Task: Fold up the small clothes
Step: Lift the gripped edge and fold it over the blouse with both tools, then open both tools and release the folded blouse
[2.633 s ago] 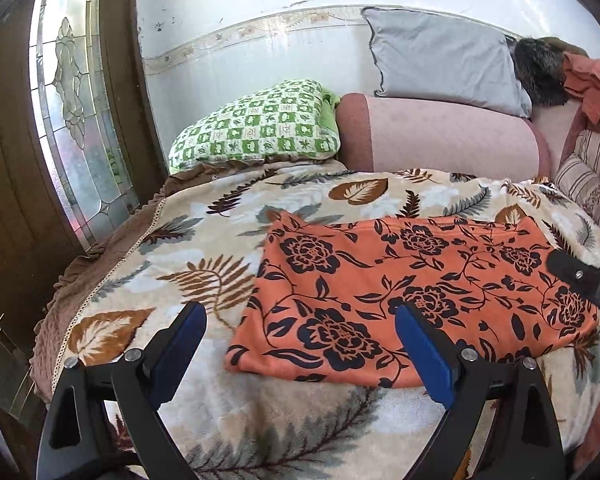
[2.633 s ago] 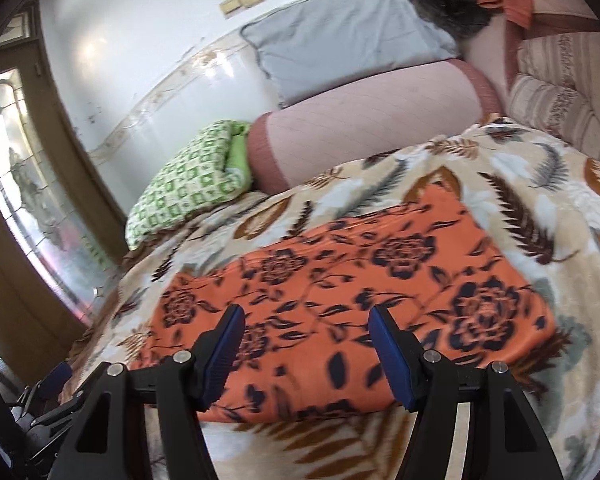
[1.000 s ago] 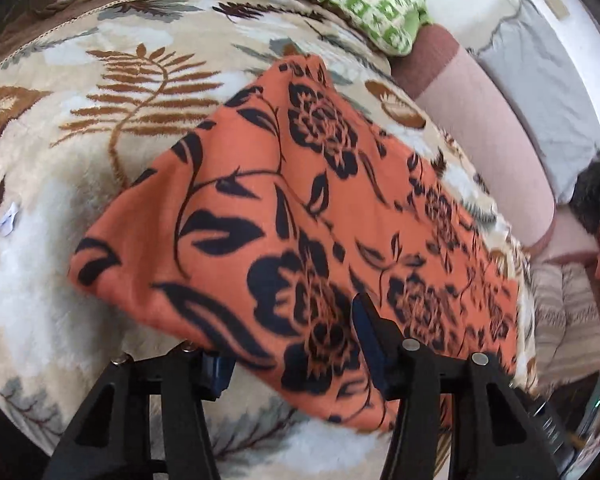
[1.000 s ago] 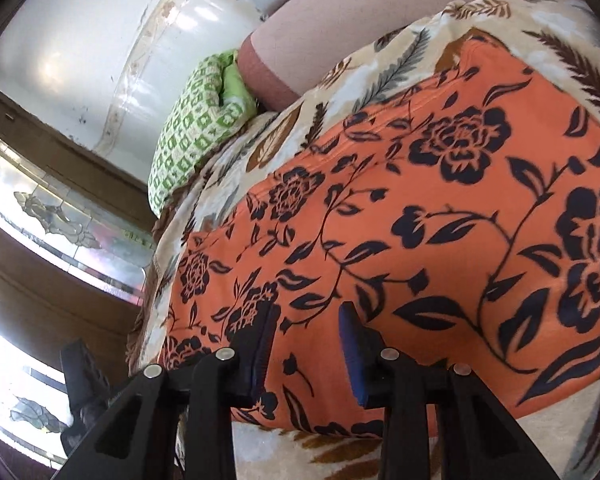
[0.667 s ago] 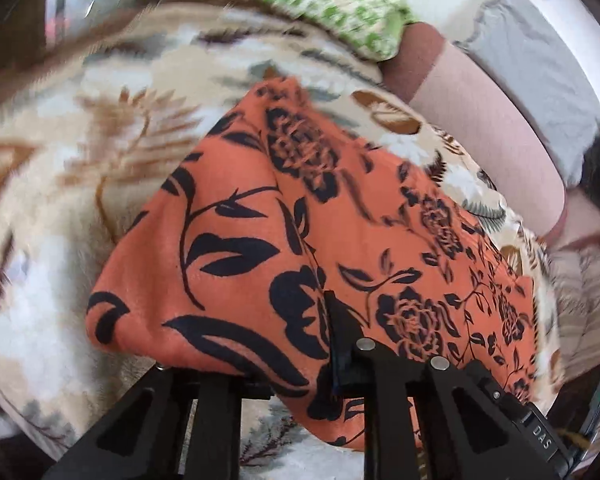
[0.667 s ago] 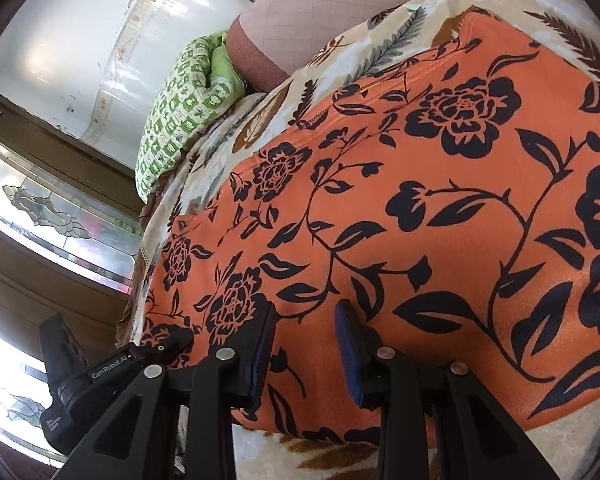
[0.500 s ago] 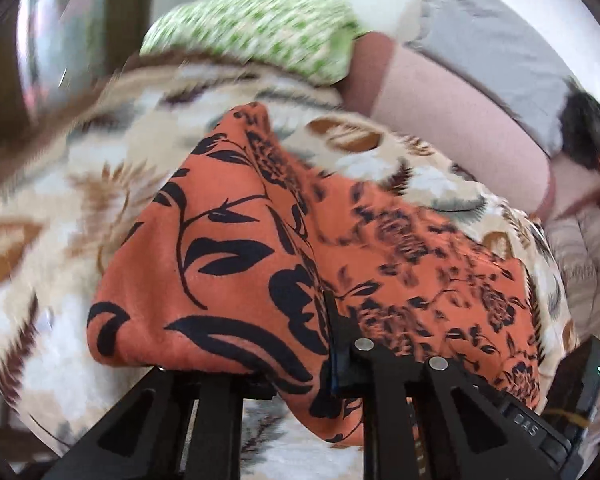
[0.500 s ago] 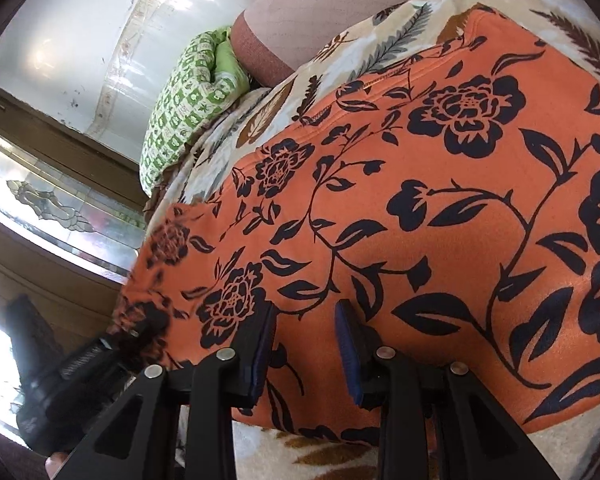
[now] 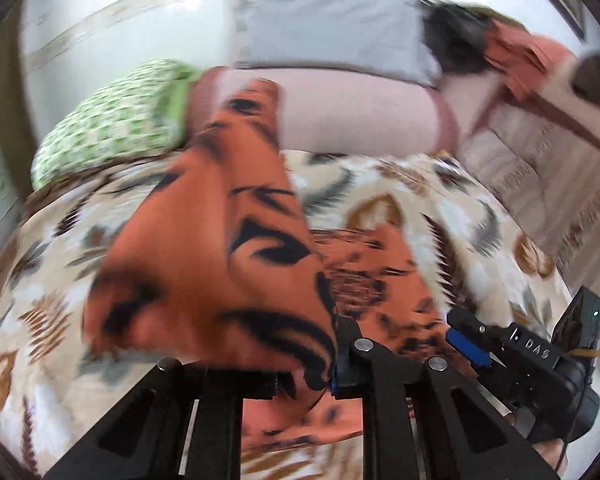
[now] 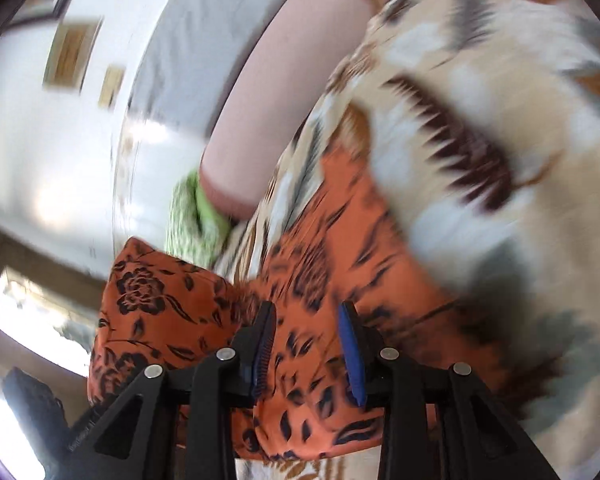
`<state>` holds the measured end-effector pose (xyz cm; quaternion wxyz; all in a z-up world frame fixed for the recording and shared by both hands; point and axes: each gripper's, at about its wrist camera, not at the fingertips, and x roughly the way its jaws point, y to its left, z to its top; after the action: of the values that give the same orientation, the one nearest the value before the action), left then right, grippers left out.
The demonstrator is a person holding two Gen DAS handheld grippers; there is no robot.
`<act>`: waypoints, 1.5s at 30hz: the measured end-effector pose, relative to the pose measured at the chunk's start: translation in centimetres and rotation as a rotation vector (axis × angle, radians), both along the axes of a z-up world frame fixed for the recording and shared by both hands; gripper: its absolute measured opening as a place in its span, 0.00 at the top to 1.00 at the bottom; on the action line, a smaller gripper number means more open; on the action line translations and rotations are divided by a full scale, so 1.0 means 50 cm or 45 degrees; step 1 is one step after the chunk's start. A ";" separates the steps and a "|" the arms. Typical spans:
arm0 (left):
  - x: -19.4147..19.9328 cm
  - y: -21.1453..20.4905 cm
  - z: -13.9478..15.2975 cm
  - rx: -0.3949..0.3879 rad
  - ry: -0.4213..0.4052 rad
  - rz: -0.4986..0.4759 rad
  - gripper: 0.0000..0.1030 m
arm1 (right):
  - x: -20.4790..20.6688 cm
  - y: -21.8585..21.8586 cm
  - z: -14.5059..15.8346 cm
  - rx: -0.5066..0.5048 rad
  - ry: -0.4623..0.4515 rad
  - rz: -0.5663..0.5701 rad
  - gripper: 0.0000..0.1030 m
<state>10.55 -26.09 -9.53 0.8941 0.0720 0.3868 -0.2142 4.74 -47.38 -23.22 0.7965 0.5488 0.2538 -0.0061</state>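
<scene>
orange floral cloth [image 9: 220, 248] | L end lifted, doubled over | both hand-held grippers [image 9: 304, 384] [image 10: 306, 344] clamp its edge

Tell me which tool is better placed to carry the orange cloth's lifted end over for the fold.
Left. The left tool pinches the raised end of the orange cloth, while the right tool grips the part nearer the blanket.

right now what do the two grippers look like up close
Both are matte black plastic. The left gripper has angular fingers with triangular cutouts, silver rivets at the joints and blue pads. The right gripper matches it, with ribbed blue pads. From the left camera, its body shows white "DAS" lettering and a small green light.
</scene>
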 end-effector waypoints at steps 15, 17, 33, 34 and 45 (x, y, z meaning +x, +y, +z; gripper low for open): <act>-0.052 -0.083 -0.021 -0.058 -0.029 -0.420 0.29 | -0.095 -0.119 -0.019 0.150 -0.054 -0.310 0.64; -0.053 -0.038 0.013 -0.091 -0.101 -0.392 0.26 | -0.093 -0.117 0.002 0.100 -0.083 -0.315 0.64; 0.033 0.091 -0.194 0.179 0.232 -0.037 0.24 | -0.013 -0.042 -0.054 0.061 0.284 -0.077 0.67; 0.028 0.088 -0.185 0.191 0.209 -0.052 0.24 | -0.017 -0.045 -0.049 0.047 0.276 -0.087 0.66; 0.047 0.088 -0.143 0.203 -0.017 -0.050 0.24 | -0.024 0.065 0.154 -0.516 -0.095 -0.107 0.64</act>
<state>12.92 -21.67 -16.67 0.8837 0.1519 0.3951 -0.1997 3.56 -44.14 -15.53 0.8984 0.3874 0.1945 -0.0698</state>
